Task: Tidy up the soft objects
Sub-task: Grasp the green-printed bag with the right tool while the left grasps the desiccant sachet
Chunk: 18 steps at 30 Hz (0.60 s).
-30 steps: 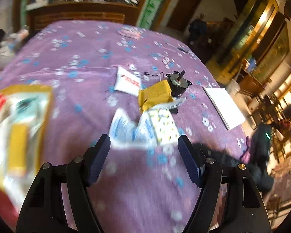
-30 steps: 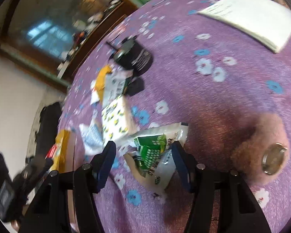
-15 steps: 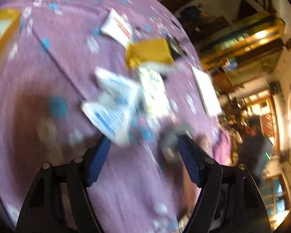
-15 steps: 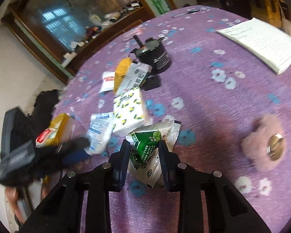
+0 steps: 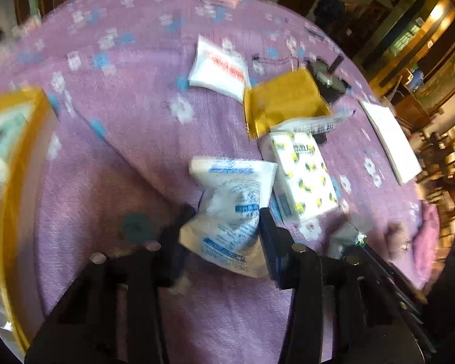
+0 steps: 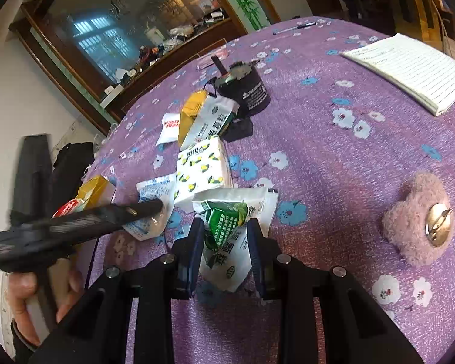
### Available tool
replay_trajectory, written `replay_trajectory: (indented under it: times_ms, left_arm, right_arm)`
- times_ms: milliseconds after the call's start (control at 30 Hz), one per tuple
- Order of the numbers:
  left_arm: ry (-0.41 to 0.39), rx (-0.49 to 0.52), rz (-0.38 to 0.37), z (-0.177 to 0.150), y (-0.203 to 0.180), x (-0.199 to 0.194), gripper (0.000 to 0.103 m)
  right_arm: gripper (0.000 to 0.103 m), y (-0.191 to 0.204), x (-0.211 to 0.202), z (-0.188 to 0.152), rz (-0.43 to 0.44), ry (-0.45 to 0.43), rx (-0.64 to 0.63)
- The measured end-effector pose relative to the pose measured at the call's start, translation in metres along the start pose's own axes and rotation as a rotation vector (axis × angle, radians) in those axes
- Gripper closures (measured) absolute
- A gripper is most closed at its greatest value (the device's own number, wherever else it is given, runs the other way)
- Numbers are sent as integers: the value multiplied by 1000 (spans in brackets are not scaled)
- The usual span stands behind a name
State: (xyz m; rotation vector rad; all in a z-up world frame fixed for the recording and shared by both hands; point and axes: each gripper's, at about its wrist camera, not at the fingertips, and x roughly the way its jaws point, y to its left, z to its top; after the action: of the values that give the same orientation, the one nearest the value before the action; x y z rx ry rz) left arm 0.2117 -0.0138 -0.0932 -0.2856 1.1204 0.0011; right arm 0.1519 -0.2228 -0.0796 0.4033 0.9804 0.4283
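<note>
Soft packets lie scattered on a purple flowered tablecloth (image 5: pixel 130 139). My left gripper (image 5: pixel 224 221) points steeply down over a blue-and-white packet (image 5: pixel 230 194); its jaws are closing and the packet bulges between the pads. In the right wrist view the same gripper (image 6: pixel 154 206) is a blurred black bar on that packet (image 6: pixel 154 188). My right gripper (image 6: pixel 224 227) is shut on a green-and-white packet (image 6: pixel 227 212), pinched at its middle. A lemon-print tissue pack (image 5: pixel 303 176) (image 6: pixel 203 166) lies between the two packets.
Behind lie a yellow pouch (image 5: pixel 285 100), a white red-printed packet (image 5: pixel 218 66), a white-green pouch (image 6: pixel 212 118) and a black motor (image 6: pixel 242 88). A notebook (image 6: pixel 409 66) and pink plush (image 6: pixel 415 221) sit right. A yellow-edged package (image 5: pixel 12 151) sits left. A hand (image 6: pixel 30 291) holds the left gripper.
The left gripper came down onto the blue-and-white packet and its jaws narrowed around it. The right gripper's jaws went from wide to clamped on the green-and-white packet, and it rolled.
</note>
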Motion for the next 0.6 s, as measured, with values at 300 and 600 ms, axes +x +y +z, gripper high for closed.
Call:
replay_trajectory:
  times_ms: [300,600]
  left_arm:
    - [-61,-143,-141,-59,38,-54,71]
    - [-122,-235,-191,-120,59,-126,71]
  right_arm:
    - [89,12,0,-3,12,-1,-70]
    - [91,28,3,-5,-51,7,-144]
